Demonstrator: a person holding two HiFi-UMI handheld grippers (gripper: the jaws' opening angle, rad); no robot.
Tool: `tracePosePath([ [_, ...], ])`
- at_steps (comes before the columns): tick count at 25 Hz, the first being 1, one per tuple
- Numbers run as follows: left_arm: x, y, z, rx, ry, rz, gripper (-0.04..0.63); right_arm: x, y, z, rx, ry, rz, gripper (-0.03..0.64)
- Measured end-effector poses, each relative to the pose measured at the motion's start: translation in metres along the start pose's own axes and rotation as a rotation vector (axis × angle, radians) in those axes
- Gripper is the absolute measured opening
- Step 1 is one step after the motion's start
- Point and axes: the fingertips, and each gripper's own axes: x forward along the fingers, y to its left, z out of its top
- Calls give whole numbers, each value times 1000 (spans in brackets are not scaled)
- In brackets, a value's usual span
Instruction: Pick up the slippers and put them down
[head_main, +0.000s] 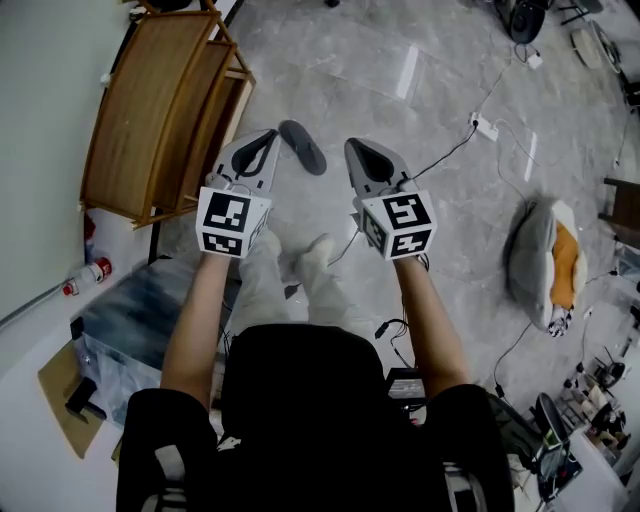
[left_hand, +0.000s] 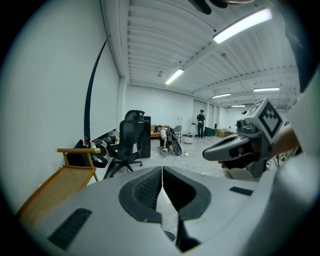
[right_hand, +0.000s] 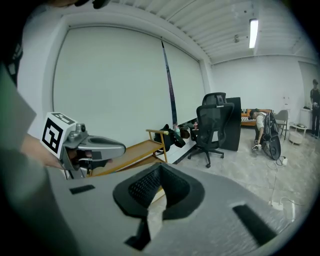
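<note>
One dark grey slipper (head_main: 302, 146) lies on the marbled floor, between and beyond the two grippers. I see no second slipper. In the head view my left gripper (head_main: 262, 140) and right gripper (head_main: 358, 148) are held up side by side in front of the person, high above the floor. In the left gripper view my left gripper (left_hand: 162, 172) has its jaws closed together with nothing between them, and the right gripper (left_hand: 207, 154) shows at the right. The right gripper (right_hand: 159, 172) likewise looks shut and empty in its own view, with the left gripper (right_hand: 122, 147) beside it.
A wooden slatted rack (head_main: 160, 110) leans by the wall at the left. A black office chair (left_hand: 127, 145) stands further along that wall. A power strip with cables (head_main: 483, 127) and a grey-and-orange cushion (head_main: 545, 260) lie to the right. A bottle (head_main: 88, 277) rests at the lower left.
</note>
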Motion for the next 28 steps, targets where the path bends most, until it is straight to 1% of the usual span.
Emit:
tracePosePath([
  [6,-28,-18,36,26,-18,33,8,-40,6,41,-28,-69,5,-2],
  [10,-42,-33,60,37,-46,56,8,-64,9,66,-52,-142,16,-2],
  [13,-53,-46,75,43,-69,65,8,-82,13,73,-64,-154,28,-2],
  [18,-66,-68,98,80,-109,80,8,-107,15,91,-88,-225,44,-2],
  [21,-75,-75,111,98,-134,94,8,-118,18,102,-90,-255,53,-2],
  [24,-83,-82,124,99,-162,98,8,-126,20,109,-95,-271,58,-2],
  [28,-93,-85,132,104,-182,100,8,-131,25,116,-106,-286,62,-2],
])
